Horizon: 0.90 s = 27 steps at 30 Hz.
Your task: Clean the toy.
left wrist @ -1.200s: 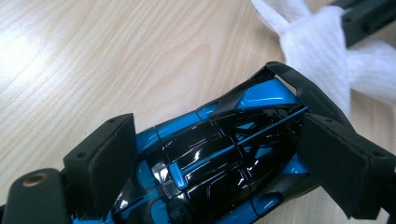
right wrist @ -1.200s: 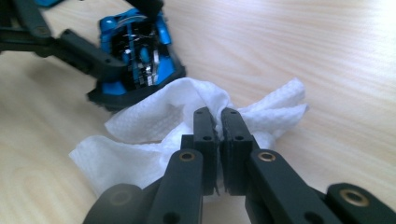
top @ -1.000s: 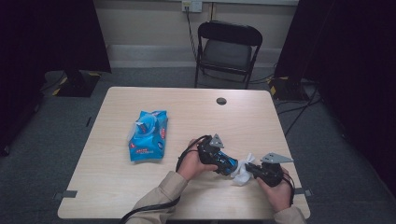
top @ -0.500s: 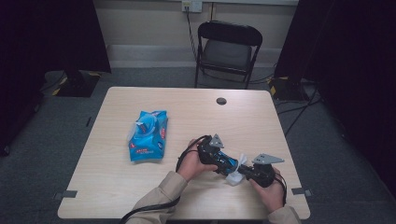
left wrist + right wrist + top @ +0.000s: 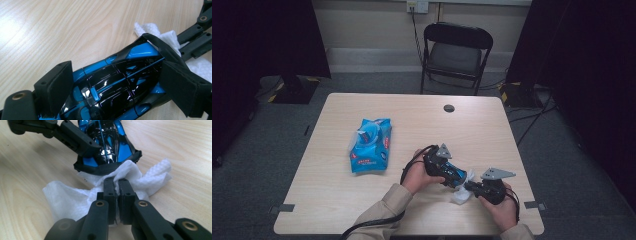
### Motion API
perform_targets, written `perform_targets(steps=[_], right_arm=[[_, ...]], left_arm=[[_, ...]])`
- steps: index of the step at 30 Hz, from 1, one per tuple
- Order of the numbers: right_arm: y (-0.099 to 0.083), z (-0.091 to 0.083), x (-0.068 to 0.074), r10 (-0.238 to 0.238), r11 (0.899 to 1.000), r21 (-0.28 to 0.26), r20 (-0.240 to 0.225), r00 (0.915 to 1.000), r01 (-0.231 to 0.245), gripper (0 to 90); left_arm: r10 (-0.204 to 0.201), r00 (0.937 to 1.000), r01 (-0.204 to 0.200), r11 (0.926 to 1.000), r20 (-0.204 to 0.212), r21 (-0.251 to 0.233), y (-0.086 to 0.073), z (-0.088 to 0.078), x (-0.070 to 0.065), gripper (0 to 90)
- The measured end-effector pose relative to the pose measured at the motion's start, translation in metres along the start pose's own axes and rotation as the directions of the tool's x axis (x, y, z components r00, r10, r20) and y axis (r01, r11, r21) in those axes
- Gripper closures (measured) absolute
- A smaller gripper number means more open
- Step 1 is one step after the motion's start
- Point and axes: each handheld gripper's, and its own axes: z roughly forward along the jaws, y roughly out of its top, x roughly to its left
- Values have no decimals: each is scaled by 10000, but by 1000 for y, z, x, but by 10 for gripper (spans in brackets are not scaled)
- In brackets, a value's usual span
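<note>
Two grippers meet over the table (image 5: 362, 210): the left gripper (image 5: 117, 92) clamps the blue-and-black toy car (image 5: 117, 82) by its sides; just ahead, the right gripper (image 5: 115, 185), jaws pinched on a white wipe (image 5: 75, 200), presses it against the car's end

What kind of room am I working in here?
Probably a recording studio or lab corner, not a home: black curtains on both sides, a bare wooden table on grey carpet, a folding chair against the wall, and cables on the floor.
</note>
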Motion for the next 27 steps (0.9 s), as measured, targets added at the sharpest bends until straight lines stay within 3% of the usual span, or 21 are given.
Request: perform_targets(steps=[12, 27], right_arm=[[0, 0, 11, -210, 9995, 215, -672, 9975, 225, 867], [3, 1, 24, -645, 9967, 398, -1451, 9873, 710, 867]], left_arm=[[-10, 10000, 10, 10000, -11, -27, 0, 0, 0, 119], [-52, 10000, 51, 9999, -24, -102, -1, 0, -1, 119]])
